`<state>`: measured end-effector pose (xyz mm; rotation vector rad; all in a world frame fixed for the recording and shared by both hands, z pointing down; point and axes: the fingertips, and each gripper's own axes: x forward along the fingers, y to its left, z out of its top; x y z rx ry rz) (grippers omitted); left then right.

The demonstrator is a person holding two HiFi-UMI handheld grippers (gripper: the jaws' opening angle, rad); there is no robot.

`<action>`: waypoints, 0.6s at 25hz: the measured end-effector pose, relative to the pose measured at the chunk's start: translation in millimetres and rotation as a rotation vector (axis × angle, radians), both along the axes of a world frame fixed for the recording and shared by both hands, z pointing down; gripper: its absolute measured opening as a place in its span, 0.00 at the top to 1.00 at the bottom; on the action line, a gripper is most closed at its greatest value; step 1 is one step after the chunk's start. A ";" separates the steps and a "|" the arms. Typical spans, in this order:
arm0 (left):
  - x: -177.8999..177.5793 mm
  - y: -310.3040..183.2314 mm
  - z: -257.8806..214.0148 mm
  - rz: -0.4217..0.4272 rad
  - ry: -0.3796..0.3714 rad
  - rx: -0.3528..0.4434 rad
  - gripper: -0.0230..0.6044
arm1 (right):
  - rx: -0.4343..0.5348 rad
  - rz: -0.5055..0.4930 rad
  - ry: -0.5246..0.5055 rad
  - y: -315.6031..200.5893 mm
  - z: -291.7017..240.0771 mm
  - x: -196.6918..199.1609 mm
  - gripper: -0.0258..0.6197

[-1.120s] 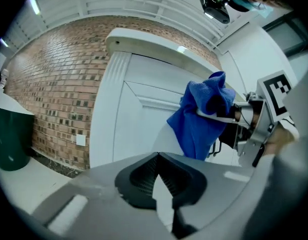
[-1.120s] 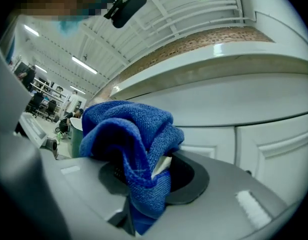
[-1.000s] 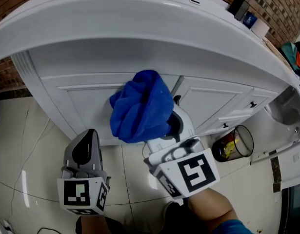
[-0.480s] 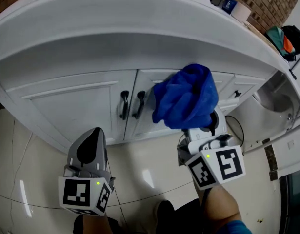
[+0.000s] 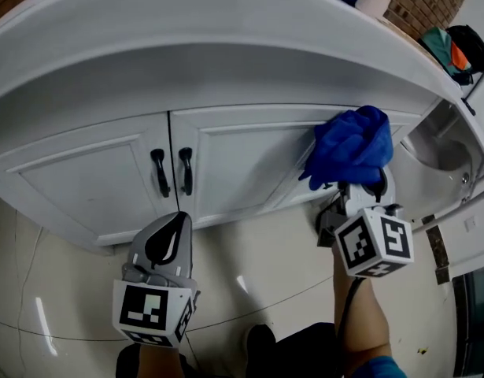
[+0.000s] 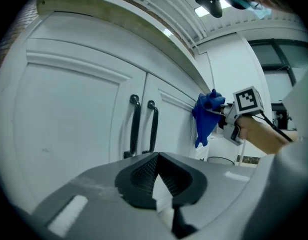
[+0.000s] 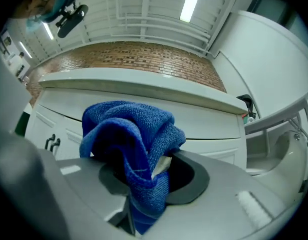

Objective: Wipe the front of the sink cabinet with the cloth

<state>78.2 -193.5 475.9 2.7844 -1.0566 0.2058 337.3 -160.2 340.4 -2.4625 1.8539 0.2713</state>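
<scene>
Cloth (image 7: 128, 134): blue, bunched, clamped between the jaws of the right gripper (image 7: 143, 170), with folds spilling over the jaw tips. In the head view it lies at the upper right of the cabinet front (image 5: 242, 156), just under the counter (image 5: 186, 46) overhang; in the left gripper view it appears to touch the panel there. Left gripper (image 5: 169, 228): jaws closed together on nothing, held low before the doors, well apart from the cloth.

Likely hazards:
- The wad meets the panel over a small patch, so a stroke may leave strips unwiped.
- Drag along the panel may pull the loose folds out of the jaws.
- With little cloth ahead of the tips, hard jaw parts may scrape the paint.

Surroundings: two black handles (image 5: 171, 172) stand at the door seam, between the cloth and the left door, and would probably snag a leftward pass. The overhang limits upward travel. A white fixture (image 5: 446, 148) stands close on the right, and a bag (image 5: 462, 53) lies beyond it.
</scene>
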 end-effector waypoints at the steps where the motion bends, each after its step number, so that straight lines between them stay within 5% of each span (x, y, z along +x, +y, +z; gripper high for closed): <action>1: 5.7 2.0 2.7 0.015 -0.014 -0.003 0.96 | -0.010 0.021 -0.005 -0.2 4.9 10.1 0.75; 9: 26.1 9.7 10.5 0.064 -0.041 0.001 0.96 | -0.075 0.065 -0.021 -10.3 33.1 42.1 0.75; 15: 3.4 8.9 -4.1 0.024 -0.019 0.024 0.96 | -0.043 0.006 -0.040 -1.0 9.3 7.4 0.75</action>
